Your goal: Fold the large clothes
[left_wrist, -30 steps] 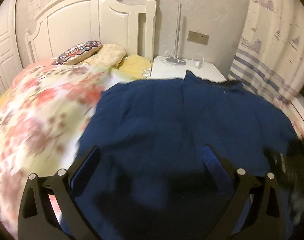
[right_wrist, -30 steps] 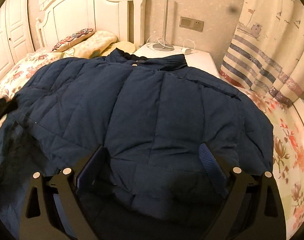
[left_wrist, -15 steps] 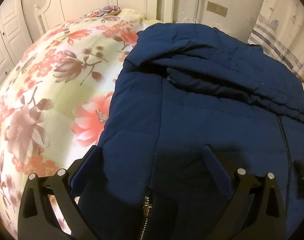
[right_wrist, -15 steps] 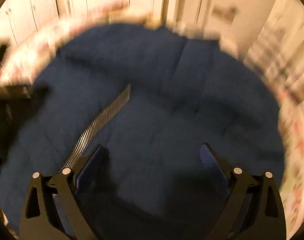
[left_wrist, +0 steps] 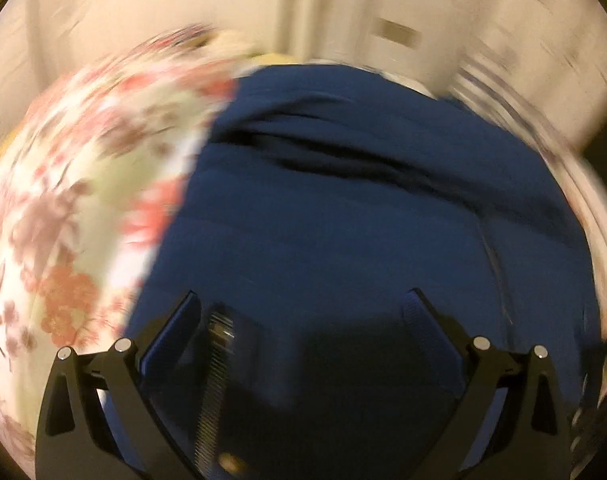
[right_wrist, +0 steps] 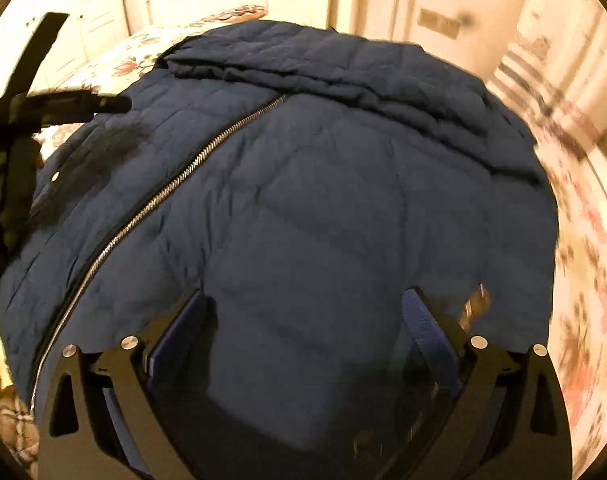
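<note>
While the left wrist view is smeared by motion blur, your right wrist view is sharp enough to read the garment: a navy quilted puffer jacket (right_wrist: 303, 200) lying on the bed, spread over the floral bedspread (right_wrist: 583, 248). Front side is up. The metal zipper (right_wrist: 163, 196) runs diagonally from the lower left toward the upper middle, and it looks closed along the stretch you can see. A thick fold of the jacket is bunched across the far end, near the headboard. One snap button (right_wrist: 55, 176) shows on the left panel. Fabric is puffy with stitched box quilting and soft creases, not flat.

From the left wrist view the same jacket (left_wrist: 363, 220) fills the centre and right, with bedspread (left_wrist: 63, 200) bare to its left. A short run of zipper teeth (left_wrist: 215, 380) sits just inside the left finger.

Your left gripper (left_wrist: 303, 308) hangs low over the near part of the jacket, jaws spread wide, nothing pinched between them. It also shows at the left edge of the right wrist view as a dark frame (right_wrist: 31, 104) over the jacket's left side.

Your right gripper (right_wrist: 303, 304) is likewise low over the near hem, jaws wide apart, jacket fabric under and between the fingers but not clamped.
</note>
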Tool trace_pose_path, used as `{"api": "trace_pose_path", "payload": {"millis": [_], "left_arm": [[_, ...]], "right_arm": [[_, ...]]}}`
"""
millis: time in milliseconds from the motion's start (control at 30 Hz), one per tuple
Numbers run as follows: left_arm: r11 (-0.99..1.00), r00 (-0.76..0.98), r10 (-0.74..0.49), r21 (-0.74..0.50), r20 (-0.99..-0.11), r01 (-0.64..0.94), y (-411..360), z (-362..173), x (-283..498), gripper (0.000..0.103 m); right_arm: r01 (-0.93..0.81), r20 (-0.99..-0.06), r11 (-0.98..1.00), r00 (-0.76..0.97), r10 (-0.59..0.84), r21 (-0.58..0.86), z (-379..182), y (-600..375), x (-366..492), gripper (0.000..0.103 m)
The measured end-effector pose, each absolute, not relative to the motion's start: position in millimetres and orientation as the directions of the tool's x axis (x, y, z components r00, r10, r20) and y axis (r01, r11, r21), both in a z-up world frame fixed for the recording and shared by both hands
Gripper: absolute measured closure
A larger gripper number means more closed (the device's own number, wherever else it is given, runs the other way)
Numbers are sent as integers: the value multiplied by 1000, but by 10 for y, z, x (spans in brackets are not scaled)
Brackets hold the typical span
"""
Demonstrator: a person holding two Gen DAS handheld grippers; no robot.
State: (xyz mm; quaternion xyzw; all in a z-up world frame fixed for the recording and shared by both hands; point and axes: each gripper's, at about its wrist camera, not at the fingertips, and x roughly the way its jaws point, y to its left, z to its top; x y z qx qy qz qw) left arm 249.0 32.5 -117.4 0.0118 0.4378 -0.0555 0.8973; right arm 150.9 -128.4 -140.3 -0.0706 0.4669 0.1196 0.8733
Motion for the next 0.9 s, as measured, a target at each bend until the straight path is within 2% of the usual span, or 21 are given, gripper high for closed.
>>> {"api": "trace_pose_path", "payload": {"millis": [67, 133, 233, 300, 433, 533, 633, 733, 900], "left_arm": [[972, 602, -47, 101, -797, 210, 13, -1273, 2289, 2], [949, 607, -21, 176, -794, 263, -120, -1412, 2116, 2], [958, 587, -60, 119, -807, 261, 13, -1412, 2038, 2], [968, 583, -49, 105, -811, 228, 110, -1371, 1973, 2], [966, 618, -62, 110, -784, 235, 217, -1270, 1599, 2], [952, 625, -175, 32, -761, 305, 206, -1214, 1265, 2], [929, 627, -120, 135, -770, 344, 68, -1508, 1035, 2], [941, 653, -165, 80, -739, 328, 166, -1559, 976, 2], [939, 648, -158, 90, -745, 333, 221, -1487, 907, 2]], "right_arm": [[-227, -832, 974, 543, 115, -13, -1314, -1326, 1404, 9], [-248, -806, 969, 576, 137, -13, -1222, -1294, 1230, 9], [-331, -821, 942, 550, 150, -49, -1372, -1113, 986, 8], [-334, -788, 937, 602, 127, -104, -1415, -1091, 819, 8], [-306, -791, 951, 593, 149, -51, -1312, -1179, 610, 8], [-338, -767, 941, 600, 227, 14, -1286, -1145, 441, 8], [-364, -774, 931, 600, 200, -41, -1489, -1000, 392, 5], [-357, -759, 934, 618, 205, -38, -1497, -1009, 349, 4], [-369, -780, 929, 592, 204, -38, -1441, -1101, 271, 5]]}}
